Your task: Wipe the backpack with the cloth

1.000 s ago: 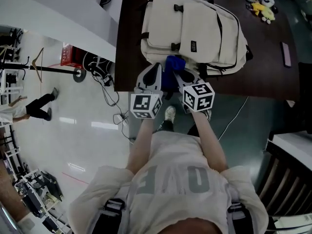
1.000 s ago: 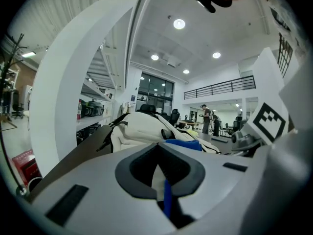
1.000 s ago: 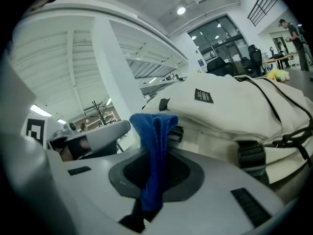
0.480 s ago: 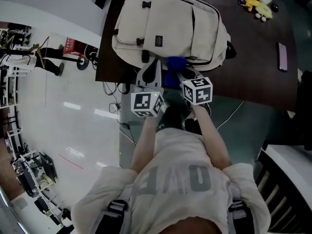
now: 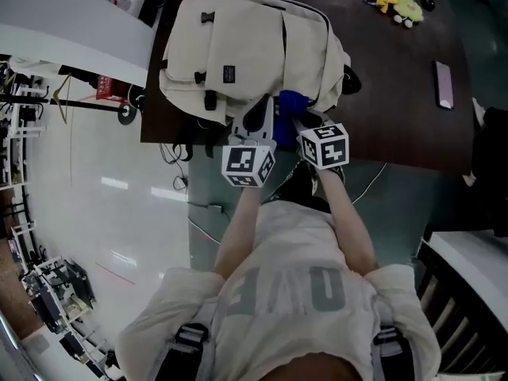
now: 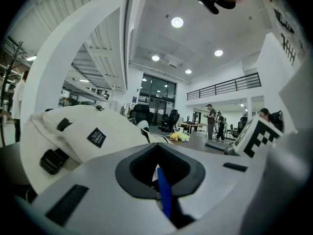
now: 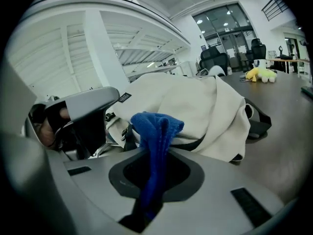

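A cream backpack [image 5: 246,46] lies flat on the dark table [image 5: 397,117], its bottom edge near the table's front. My right gripper [image 5: 305,121] is shut on a blue cloth [image 5: 290,105], which sticks up from the jaws [image 7: 155,131] in front of the backpack [image 7: 195,106]. My left gripper [image 5: 258,121] sits close beside it, against the backpack's near edge. Its jaws are closed with a thin blue strip of cloth [image 6: 164,195] pinched between them, and the backpack [image 6: 98,131] fills the space just ahead. In the right gripper view the left gripper [image 7: 83,111] shows at the left.
A yellow plush toy [image 5: 394,5] and a phone [image 5: 443,84] lie on the table's far right. A white counter [image 5: 71,22] runs along the left. Cables trail on the floor under the table's front edge. A dark chair [image 5: 468,292] stands at the lower right.
In the head view the backpack and table have slid left and up. Both grippers stay side by side with the cloth, now nearer the backpack's bottom edge.
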The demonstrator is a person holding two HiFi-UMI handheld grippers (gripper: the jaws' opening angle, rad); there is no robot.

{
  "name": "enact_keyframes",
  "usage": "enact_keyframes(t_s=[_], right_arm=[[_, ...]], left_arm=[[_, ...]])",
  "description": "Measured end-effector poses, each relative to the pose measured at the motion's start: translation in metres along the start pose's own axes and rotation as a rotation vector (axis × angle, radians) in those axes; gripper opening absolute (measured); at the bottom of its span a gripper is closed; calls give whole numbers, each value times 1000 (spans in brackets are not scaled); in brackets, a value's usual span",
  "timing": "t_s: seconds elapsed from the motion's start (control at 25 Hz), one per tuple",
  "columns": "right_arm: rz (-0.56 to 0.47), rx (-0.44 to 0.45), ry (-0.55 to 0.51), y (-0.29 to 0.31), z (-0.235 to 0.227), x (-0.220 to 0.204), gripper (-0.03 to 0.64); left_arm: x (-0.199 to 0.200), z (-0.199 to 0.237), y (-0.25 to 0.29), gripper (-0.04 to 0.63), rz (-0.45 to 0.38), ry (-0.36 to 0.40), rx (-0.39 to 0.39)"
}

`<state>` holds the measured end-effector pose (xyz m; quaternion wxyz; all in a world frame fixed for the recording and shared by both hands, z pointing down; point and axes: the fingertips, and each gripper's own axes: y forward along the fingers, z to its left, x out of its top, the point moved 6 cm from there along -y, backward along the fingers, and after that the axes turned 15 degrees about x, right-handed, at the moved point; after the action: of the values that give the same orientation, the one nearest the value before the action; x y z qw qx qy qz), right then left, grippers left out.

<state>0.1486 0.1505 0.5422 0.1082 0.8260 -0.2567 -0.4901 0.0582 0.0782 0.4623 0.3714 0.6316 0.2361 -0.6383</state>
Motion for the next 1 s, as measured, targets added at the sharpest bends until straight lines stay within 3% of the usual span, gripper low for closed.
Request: enact_keyframes(t_s=[0.2,0.44,0.68,1.0], right_arm=[[16,-53,8,-23,-24,2,40],[10,-56,31,-35,-37,5,40],[-25,-151,58,-60,-63,8,40],[-55,-197,85,-73,-85,12,40]], left_arm=[[-2,-14,21,3,12,-14,-19],[-2,-32,40,3,23,-10,-63],[-3,-35,55,3,36,-10,-81],[1,-44,77,3,38,-6,-115]])
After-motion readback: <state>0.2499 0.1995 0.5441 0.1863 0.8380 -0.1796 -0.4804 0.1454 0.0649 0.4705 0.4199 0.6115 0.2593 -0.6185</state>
